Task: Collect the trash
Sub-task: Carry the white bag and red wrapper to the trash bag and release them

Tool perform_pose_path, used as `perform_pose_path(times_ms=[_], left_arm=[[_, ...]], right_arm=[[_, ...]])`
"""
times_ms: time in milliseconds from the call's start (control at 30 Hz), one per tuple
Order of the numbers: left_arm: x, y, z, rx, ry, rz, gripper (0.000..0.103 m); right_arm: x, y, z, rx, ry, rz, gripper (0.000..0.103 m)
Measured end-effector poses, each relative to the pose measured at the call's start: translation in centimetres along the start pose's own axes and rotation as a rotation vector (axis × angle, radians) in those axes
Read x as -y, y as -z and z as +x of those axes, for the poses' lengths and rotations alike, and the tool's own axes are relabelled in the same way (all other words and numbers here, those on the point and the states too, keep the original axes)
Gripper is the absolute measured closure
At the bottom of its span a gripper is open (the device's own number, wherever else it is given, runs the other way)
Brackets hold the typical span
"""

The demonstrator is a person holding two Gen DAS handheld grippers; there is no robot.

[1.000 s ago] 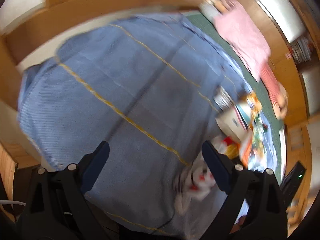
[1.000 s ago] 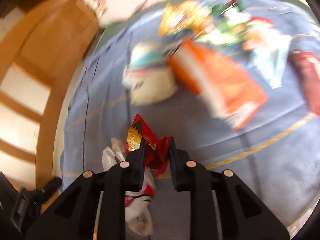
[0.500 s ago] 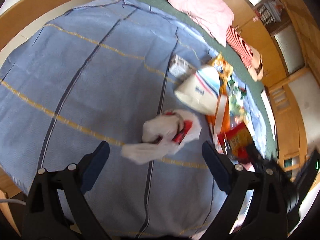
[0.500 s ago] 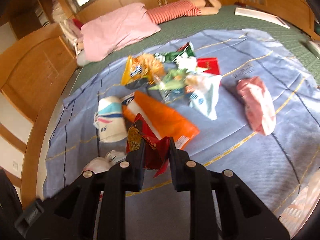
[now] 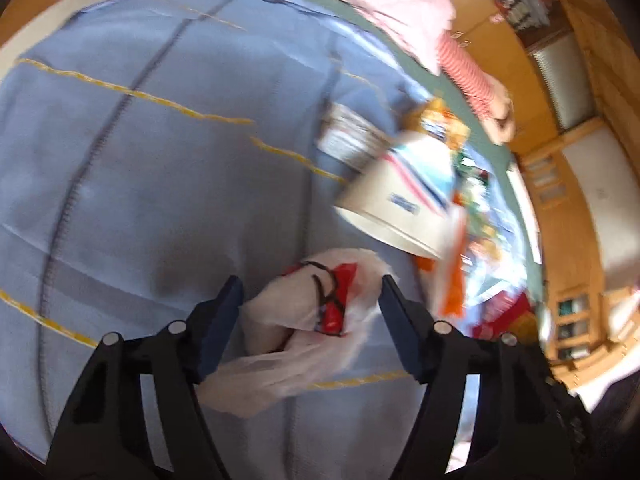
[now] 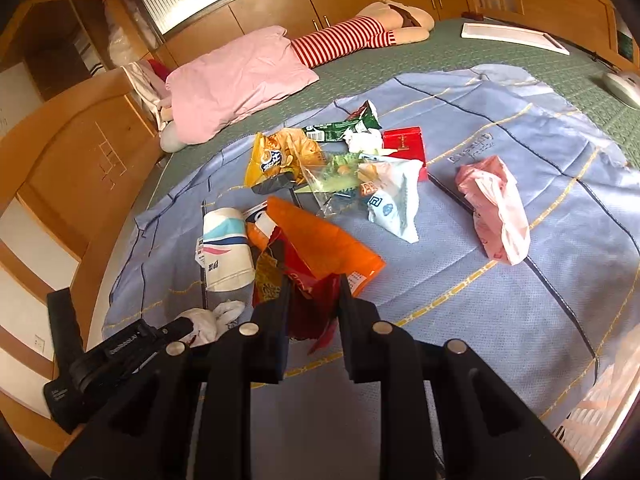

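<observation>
trash is scattered on a blue cloth (image 6: 500, 320). the right gripper (image 6: 312, 296) pinches a red wrapper (image 6: 308, 304) between its fingers. beyond its tips lie an orange bag (image 6: 320, 244) and a paper cup (image 6: 226, 248). the left gripper (image 5: 310, 292) has just been closing; a crumpled white bag (image 5: 308, 320) sits between its fingers, which are still spread and not pressing it.

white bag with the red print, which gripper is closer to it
Left. The left gripper straddles the white bag, jaws just closing, pads not yet pressing. The right gripper sits beside it, shut on a red wrapper.
</observation>
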State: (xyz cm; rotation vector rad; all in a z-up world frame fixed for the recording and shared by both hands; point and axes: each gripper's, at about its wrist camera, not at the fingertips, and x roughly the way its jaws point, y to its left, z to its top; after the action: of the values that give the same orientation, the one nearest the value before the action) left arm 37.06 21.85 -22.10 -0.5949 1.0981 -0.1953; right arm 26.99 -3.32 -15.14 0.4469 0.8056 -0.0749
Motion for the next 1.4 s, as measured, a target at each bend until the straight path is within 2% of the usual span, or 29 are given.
perform_pose_path(times_ms=[67,167,233,367,500,633,700,733,767,867,933,1033,1133,1233,1333,1400], left_arm=[[1.0,0.6,0.1,-0.040,0.094,0.018,0.034],[2.6,1.9,1.1,-0.151,0.229,0.057,0.032],[3.4,2.4,1.0,-0.130,0.225,0.076,0.028],[3.4,2.2,1.5,-0.088,0.179,0.024,0.022],[4.6,2.5,3.0,-0.091,0.135,0.044,0.021],[6.6,3.5,3.8,-0.106,0.125,0.111,0.019],[7.4,4.2,4.6,-0.112,0.082,0.160,0.020],[7.5,4.4,5.0,-0.116,0.065,0.174,0.029],[7.5,4.7,5.5,-0.126,0.047,0.186,0.044],[7.1,5.1,5.7,-0.132,0.025,0.199,0.059],[6.7,5.2,5.1,-0.115,0.017,0.211,0.064],[6.5,5.2,2.9,-0.052,-0.013,0.222,0.065],[6.7,5.2,-1.2,0.078,-0.020,0.239,0.065],[7.5,5.9,-6.5,0.240,-0.042,0.288,0.065],[9.1,8.5,-11.8,0.420,-0.131,0.397,0.065],[9.3,10.7,-14.2,0.488,-0.161,0.437,0.065]], right_arm=[[0.1,0.0,-0.1,0.004,0.000,0.007,0.081],[0.6,-0.1,-0.3,0.016,0.010,0.031,0.081],[1.3,-0.2,-0.7,0.037,0.027,0.058,0.081],[2.3,-0.4,-1.7,0.091,0.080,0.093,0.081],[3.0,-0.6,-2.1,0.117,0.113,0.117,0.081],[3.4,-0.7,-2.3,0.129,0.127,0.128,0.081],[3.3,-0.7,-2.2,0.127,0.124,0.120,0.081],[3.2,-0.7,-2.2,0.126,0.122,0.117,0.081],[3.1,-0.7,-2.2,0.125,0.120,0.114,0.081],[2.9,-0.7,-2.2,0.127,0.115,0.107,0.081],[2.8,-0.7,-2.2,0.127,0.113,0.107,0.081],[2.8,-0.6,-2.2,0.130,0.107,0.110,0.081],[2.8,-0.6,-2.7,0.150,0.084,0.113,0.081],[2.5,-0.6,-4.4,0.196,0.043,0.086,0.081],[2.5,0.0,-7.0,0.174,-0.037,0.039,0.081],[2.5,0.2,-8.9,0.131,-0.096,-0.003,0.081]])
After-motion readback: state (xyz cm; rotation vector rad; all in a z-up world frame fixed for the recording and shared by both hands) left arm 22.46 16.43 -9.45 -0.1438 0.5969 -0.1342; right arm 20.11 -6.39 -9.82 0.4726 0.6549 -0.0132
